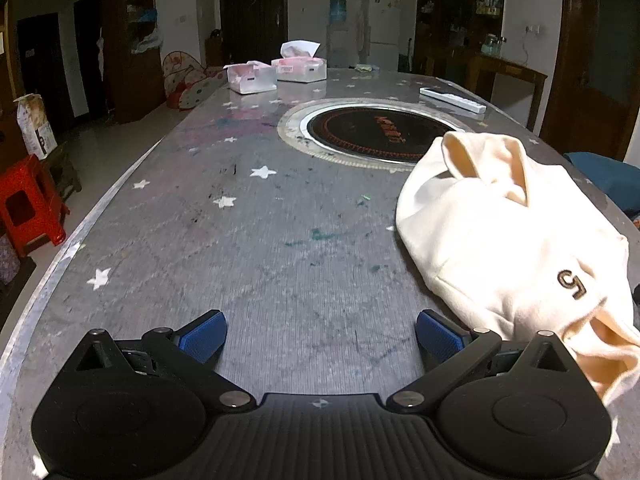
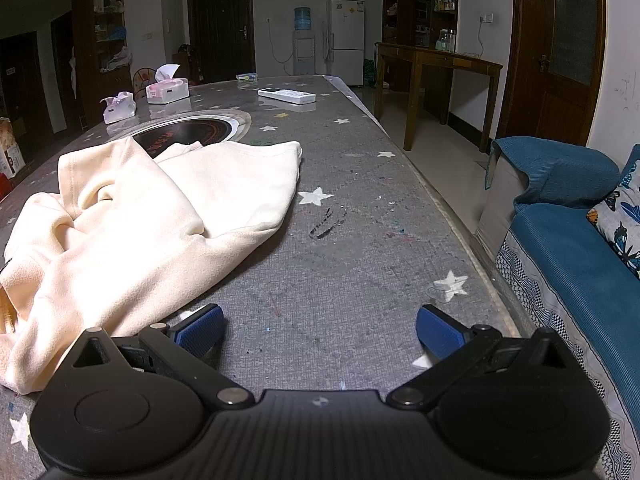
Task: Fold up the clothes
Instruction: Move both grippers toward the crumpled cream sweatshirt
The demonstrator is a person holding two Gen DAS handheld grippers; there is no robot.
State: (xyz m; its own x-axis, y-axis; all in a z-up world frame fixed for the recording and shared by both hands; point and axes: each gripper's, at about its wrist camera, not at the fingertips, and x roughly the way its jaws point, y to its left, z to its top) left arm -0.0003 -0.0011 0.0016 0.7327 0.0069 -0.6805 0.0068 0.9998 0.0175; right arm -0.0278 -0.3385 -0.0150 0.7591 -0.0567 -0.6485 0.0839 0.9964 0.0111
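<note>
worktop (image 2: 360, 248): grey, star-printed, carrying the garment.
cream garment (image 2: 132, 232): rumpled heap between both grippers, no neat fold visible; folding looks barely begun.
left gripper (image 1: 320, 334): fingers spread, empty.
right gripper (image 2: 320, 334): fingers spread, empty.

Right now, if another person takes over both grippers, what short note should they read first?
Left gripper: open, holding nothing, low over the table, with the cream garment to its right.
Right gripper: open, holding nothing, with the garment to its left.
The garment lies rumpled on the table, between the two grippers, one end near the round cooktop.
Done: no neat fold visible.
Left: spread it flat, then fold it.
</note>
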